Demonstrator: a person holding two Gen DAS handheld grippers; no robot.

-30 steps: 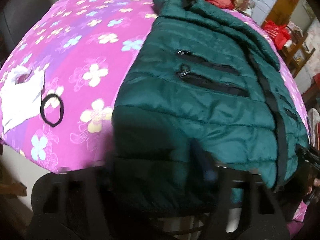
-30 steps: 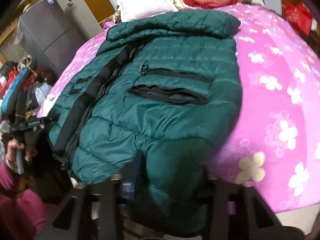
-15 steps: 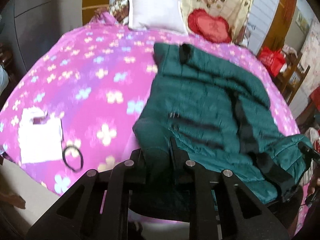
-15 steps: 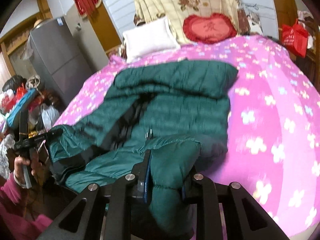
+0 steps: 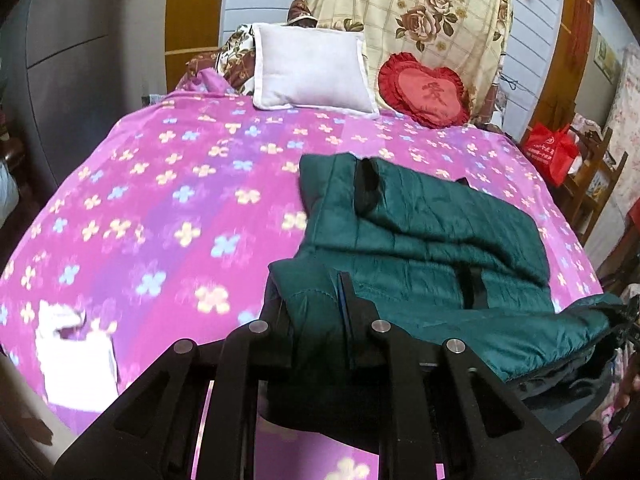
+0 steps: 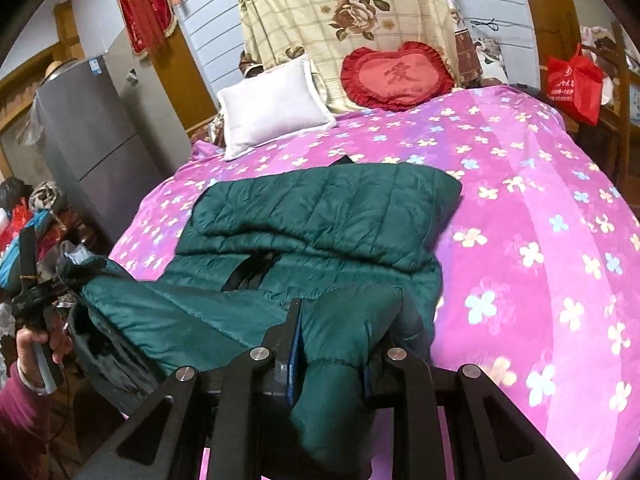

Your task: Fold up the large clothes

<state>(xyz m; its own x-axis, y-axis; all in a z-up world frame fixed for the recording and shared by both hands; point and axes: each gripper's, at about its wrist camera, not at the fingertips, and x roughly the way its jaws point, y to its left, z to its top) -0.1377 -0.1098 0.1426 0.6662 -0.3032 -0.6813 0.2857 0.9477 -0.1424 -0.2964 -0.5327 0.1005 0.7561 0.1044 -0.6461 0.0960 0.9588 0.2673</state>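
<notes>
Both hand-held grippers are clamped on the green puffer jacket (image 5: 420, 248): the left hand-held gripper (image 5: 316, 312) pinches one hem corner, the right hand-held gripper (image 6: 336, 344) the other, lifted at the near edge of the bed (image 6: 540, 208); the jacket's collar end lies mid-bed toward the white pillow (image 6: 272, 104).

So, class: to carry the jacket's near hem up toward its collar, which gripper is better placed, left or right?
Neither alone. The left gripper and right gripper are each shut on a near hem corner of the green jacket, so the fold likely needs both together; the right perhaps has the fuller bite.
</notes>
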